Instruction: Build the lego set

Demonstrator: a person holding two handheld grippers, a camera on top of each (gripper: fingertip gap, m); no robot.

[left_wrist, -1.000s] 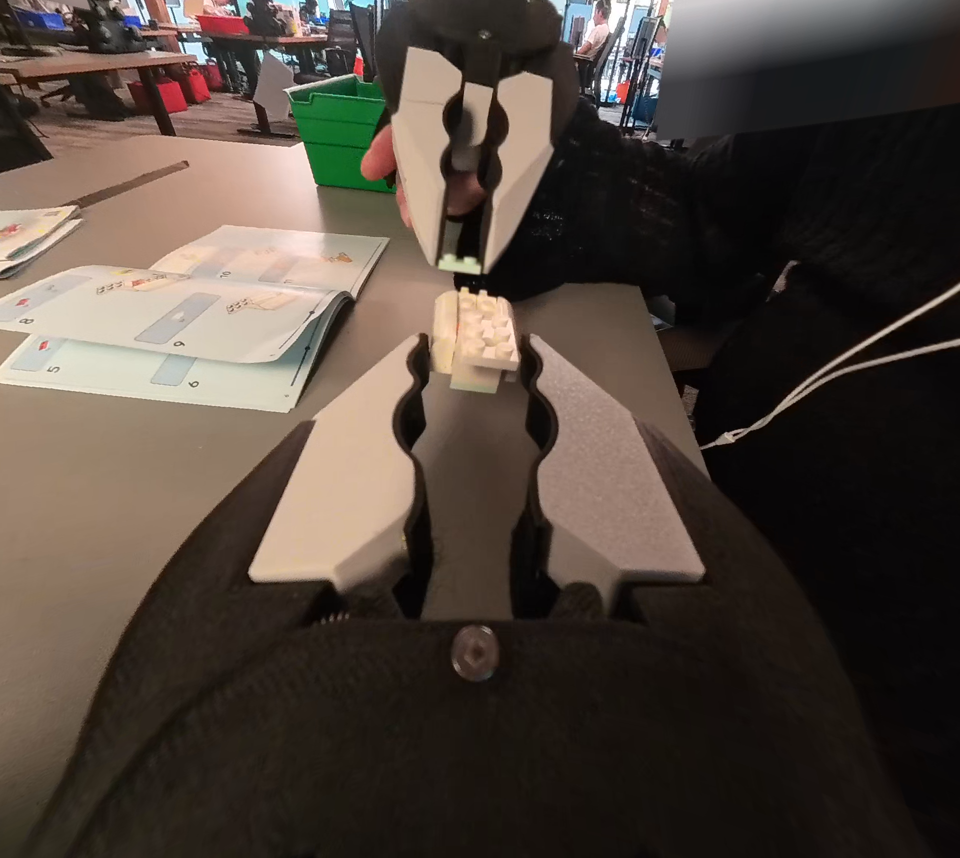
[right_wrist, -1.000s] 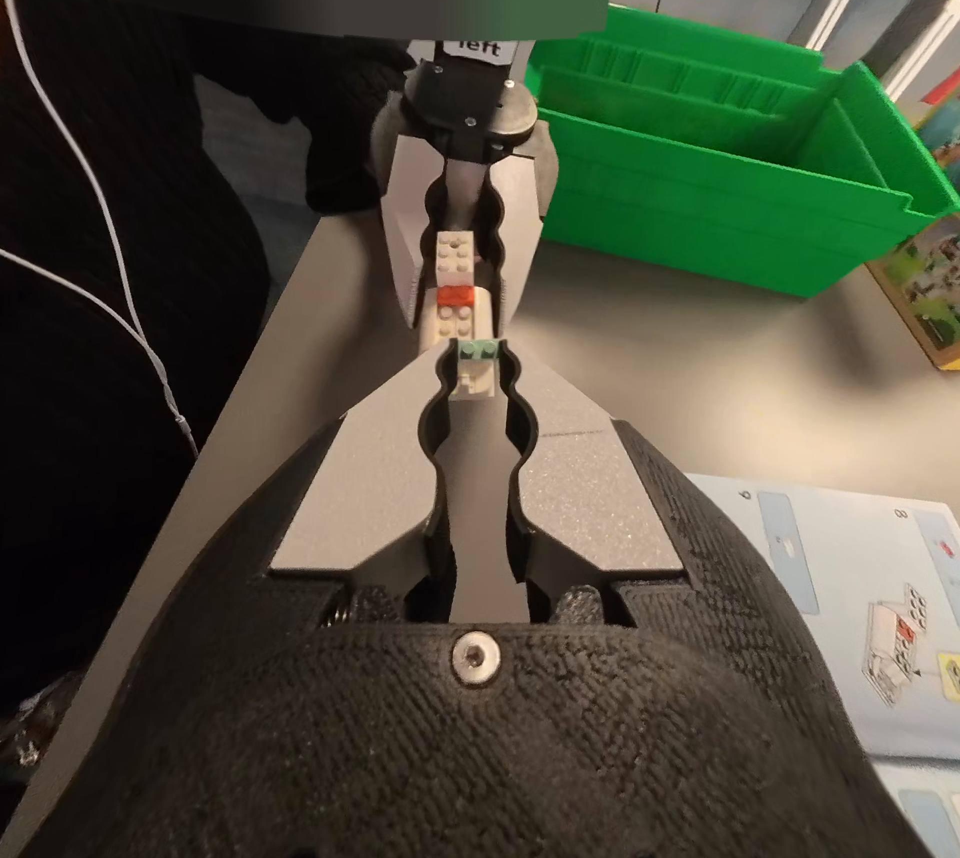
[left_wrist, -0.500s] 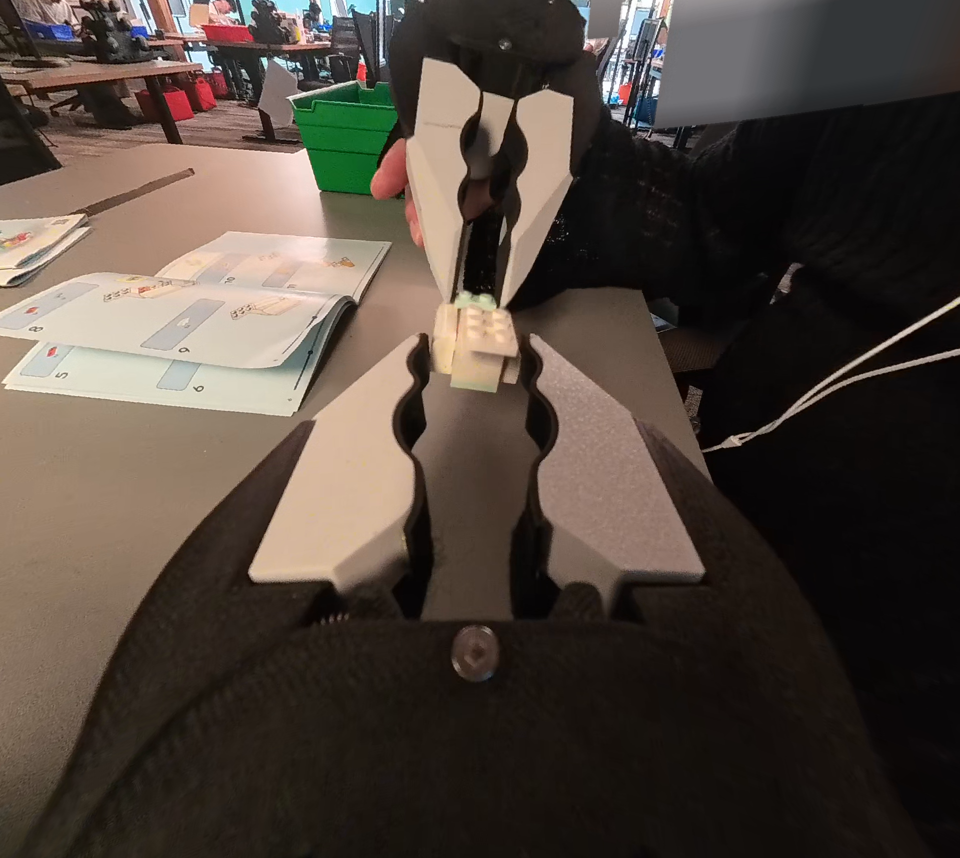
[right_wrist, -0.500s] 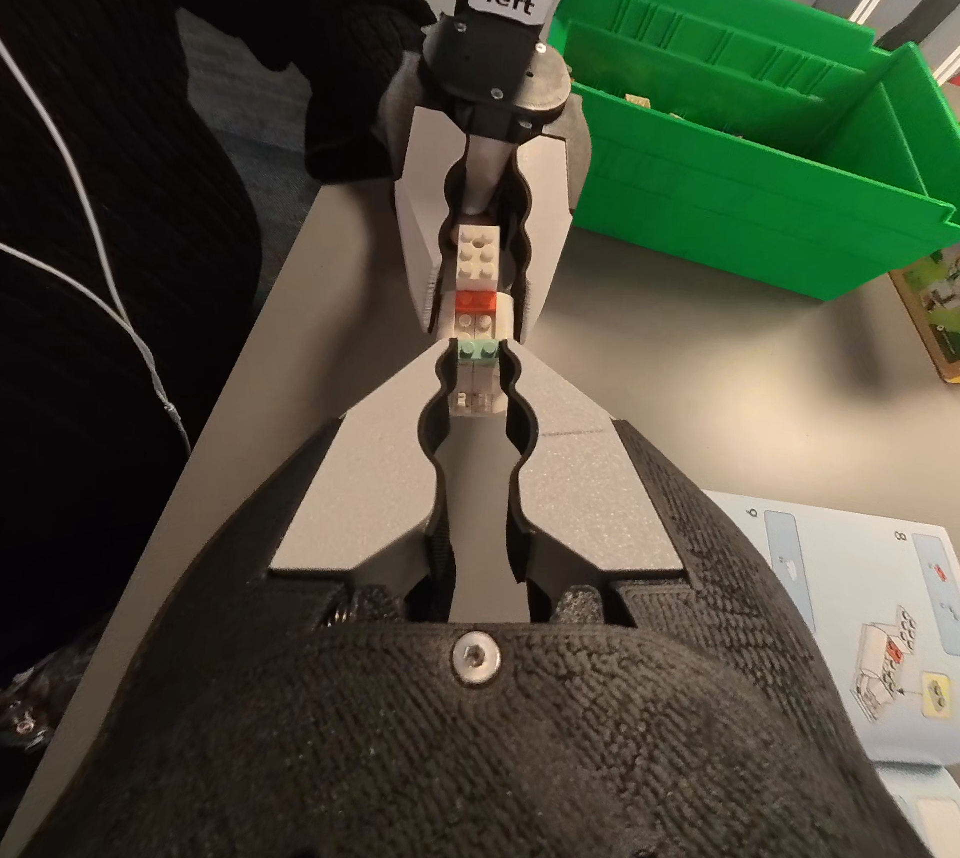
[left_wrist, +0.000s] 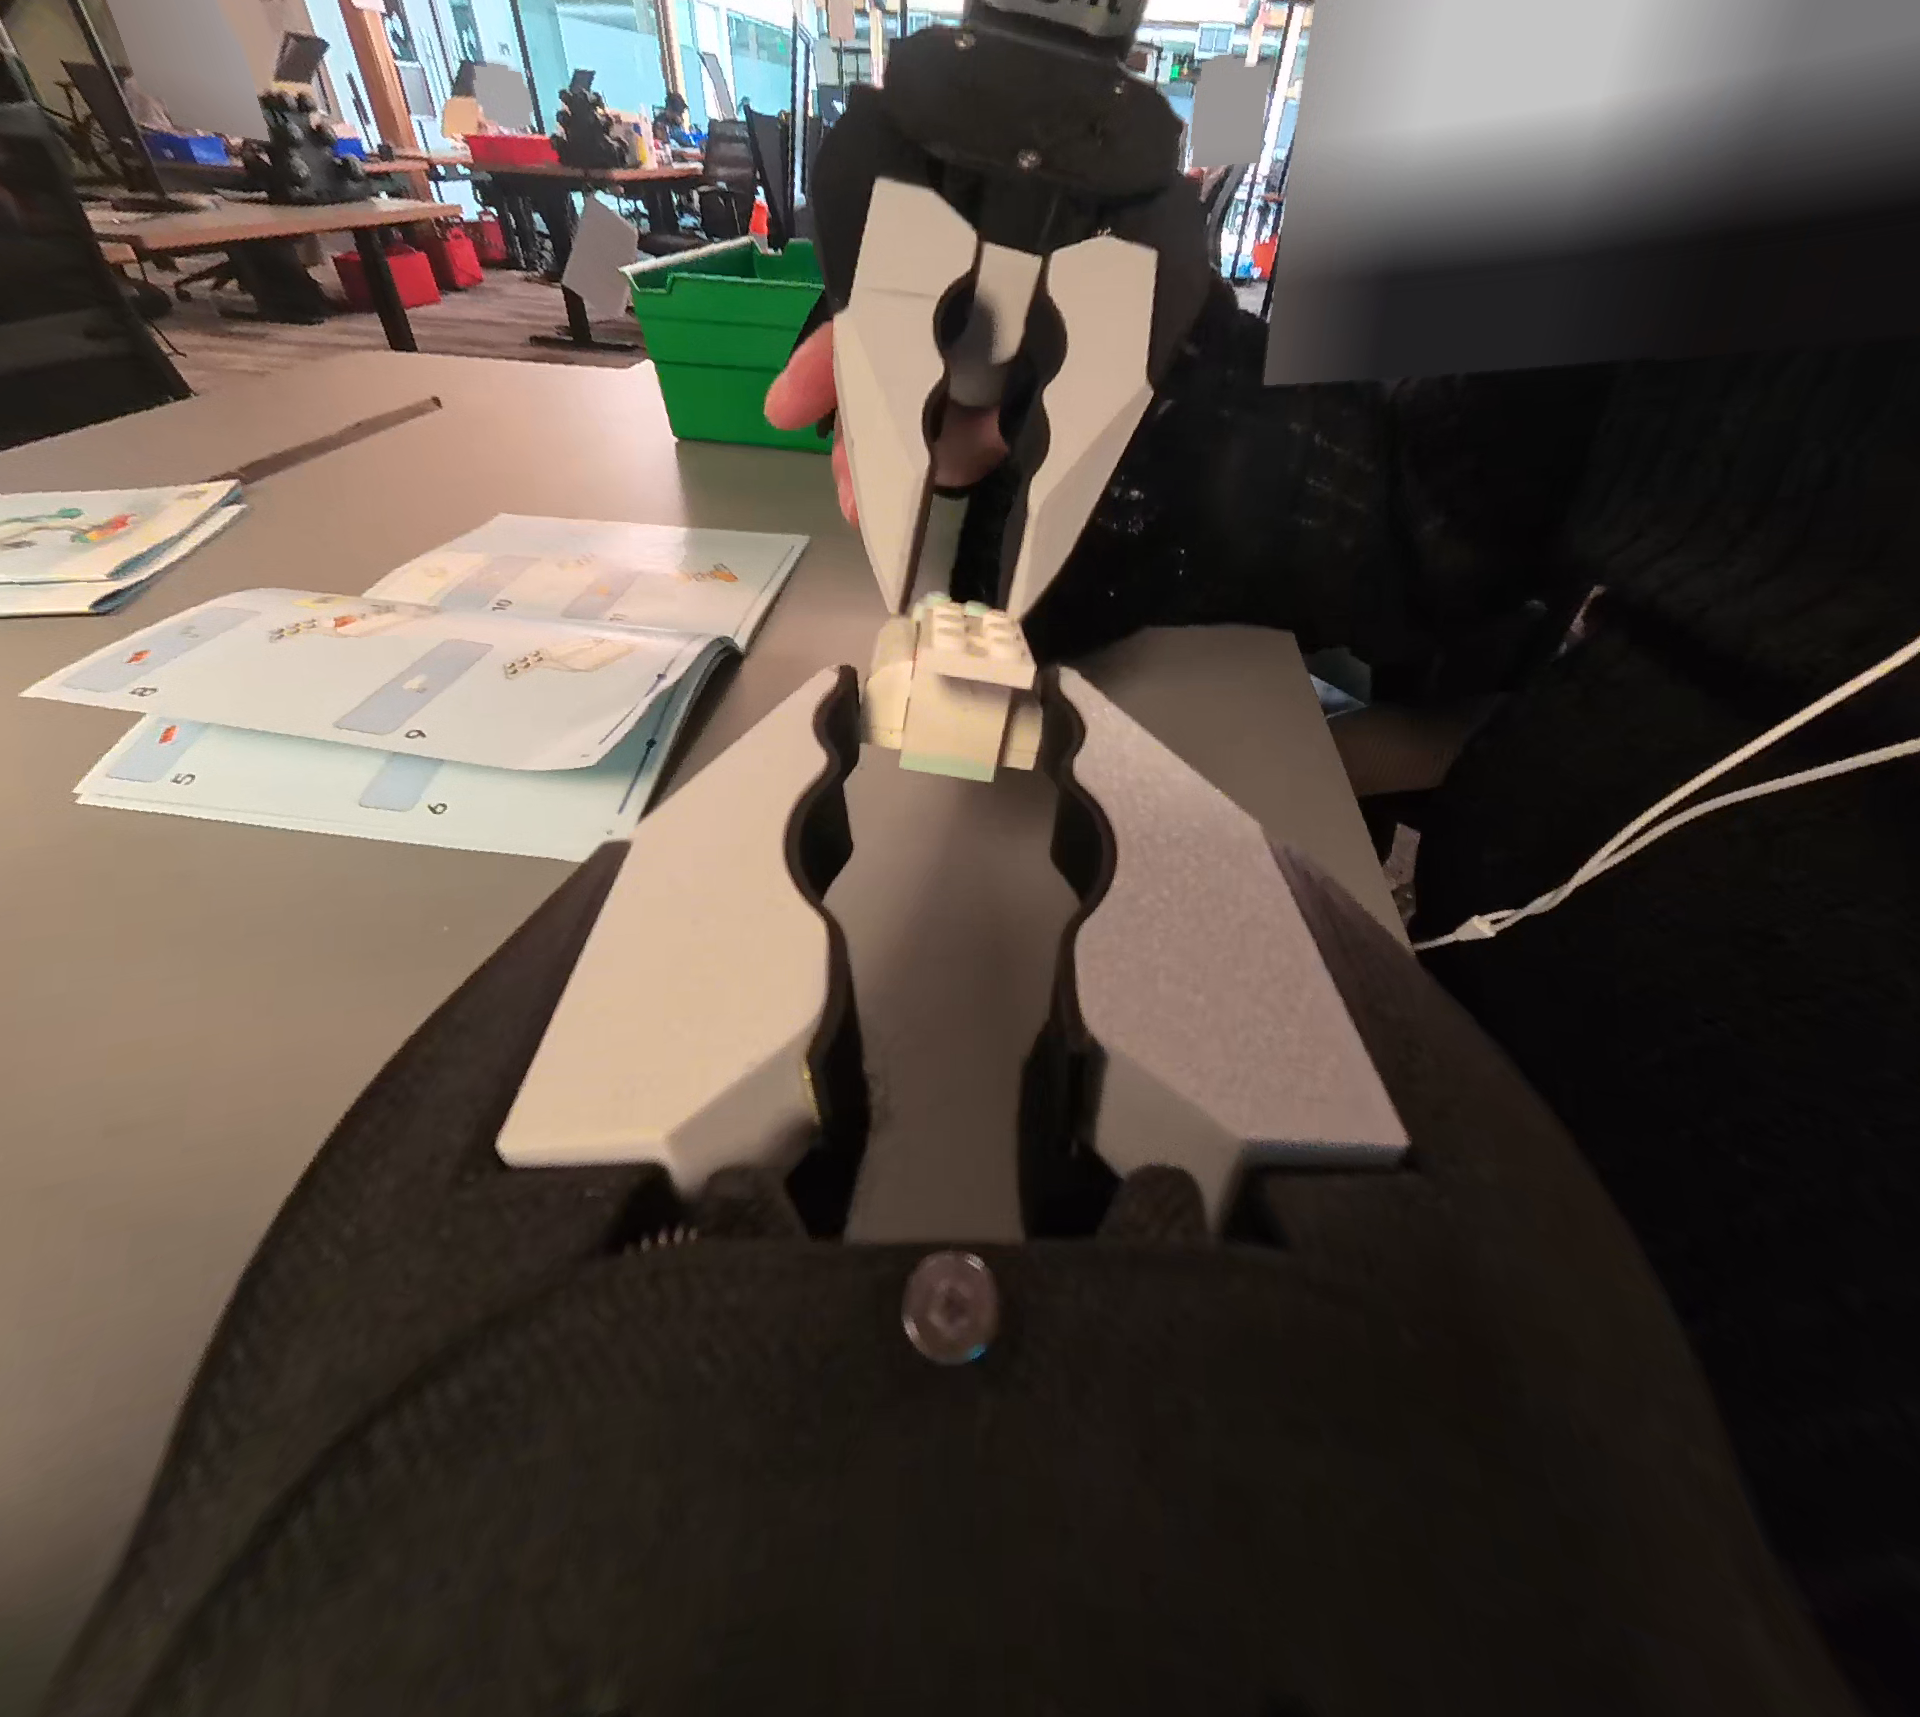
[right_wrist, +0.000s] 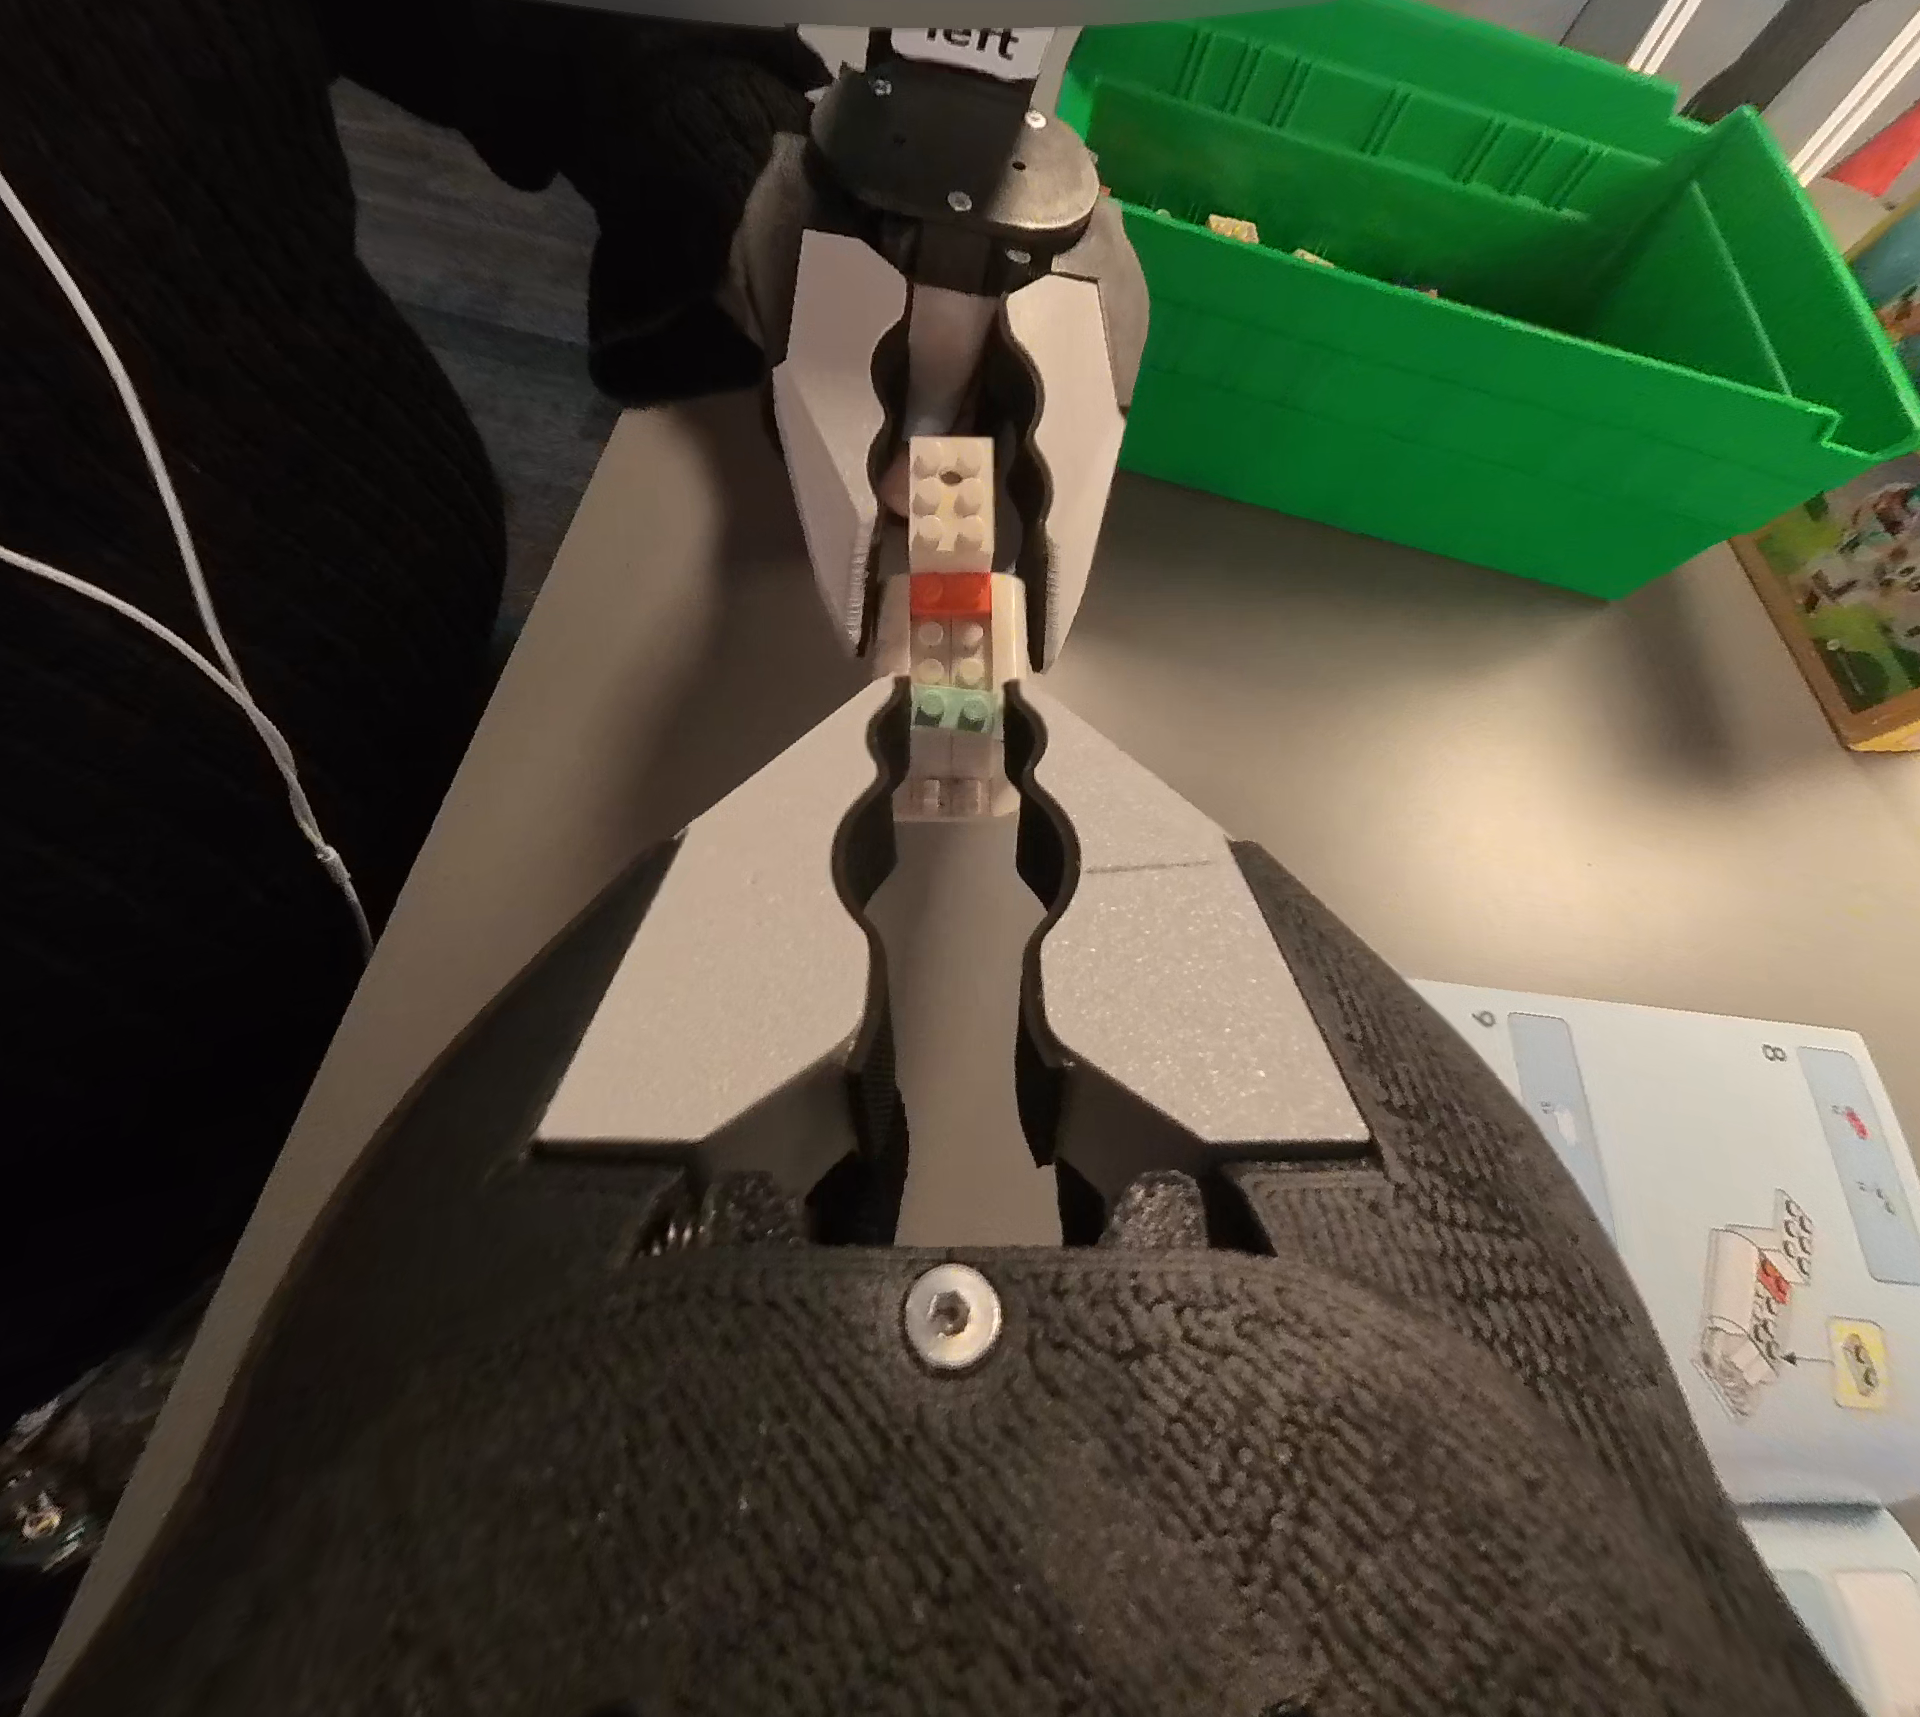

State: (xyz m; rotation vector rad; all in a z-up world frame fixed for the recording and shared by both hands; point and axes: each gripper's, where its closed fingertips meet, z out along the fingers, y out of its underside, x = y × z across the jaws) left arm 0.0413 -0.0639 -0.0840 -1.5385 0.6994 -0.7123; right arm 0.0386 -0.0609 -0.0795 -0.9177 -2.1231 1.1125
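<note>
The left tongs (left_wrist: 954, 706) are closed on a small white brick model (left_wrist: 961, 701), gripping it by its sides near their tips, above the near right part of the grey tabletop (left_wrist: 260, 919). In the right wrist view the model (right_wrist: 951, 597) shows a studded white block at its far end and a red brick (right_wrist: 952, 595) across its middle.

The right tongs (right_wrist: 953, 732) point at the left tongs (right_wrist: 951, 628) tip to tip. They are narrow, and hold a small piece with a pale green brick (right_wrist: 954, 711) at its far end and white below. The green brick lies against the near end of the model. Whether the two are pressed together cannot be told. In the left wrist view the right tongs (left_wrist: 958, 602) come down from the far side, with the green brick (left_wrist: 961, 607) showing at their tips, right at the model's far edge.

An open instruction booklet (left_wrist: 436, 670) lies on the tabletop to the left. A green bin (right_wrist: 1507, 337) stands on the tabletop farther off. Its compartments hold some small pieces, too blurred to tell.
</note>
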